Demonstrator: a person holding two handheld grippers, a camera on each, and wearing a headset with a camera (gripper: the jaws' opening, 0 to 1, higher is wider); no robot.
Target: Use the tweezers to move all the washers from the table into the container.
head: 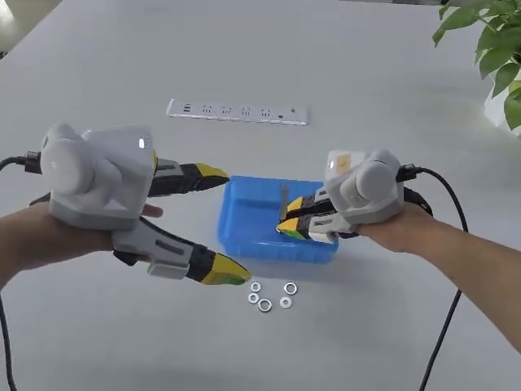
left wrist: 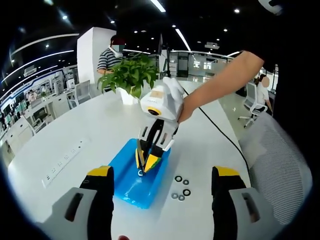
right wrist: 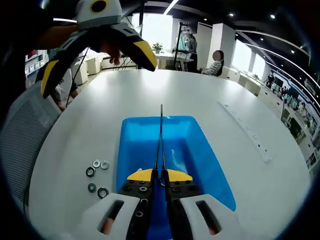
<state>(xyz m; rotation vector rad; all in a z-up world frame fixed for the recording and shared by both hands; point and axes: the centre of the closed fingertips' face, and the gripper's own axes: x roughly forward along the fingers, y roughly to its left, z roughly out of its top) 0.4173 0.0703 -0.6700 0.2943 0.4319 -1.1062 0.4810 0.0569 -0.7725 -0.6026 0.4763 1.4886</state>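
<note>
Several small metal washers [head: 269,296] lie loose on the white table just in front of the blue container [head: 252,228]. My right gripper [head: 295,227] is shut on thin tweezers [head: 283,200], which point out over the container's floor. In the right gripper view the tweezers [right wrist: 161,132] run straight from the gripper [right wrist: 160,176] above the container [right wrist: 142,145], with the washers [right wrist: 96,176] to the left. My left gripper [head: 220,222] stands open left of the container, holding nothing. In the left gripper view a small ring sits by the tweezers' tip [left wrist: 140,171]; I cannot tell whether it is held.
A white power strip [head: 238,112] lies behind the container. A potted plant [head: 488,45] stands at the far right corner. Cables trail from both grippers. People stand in the room beyond the table.
</note>
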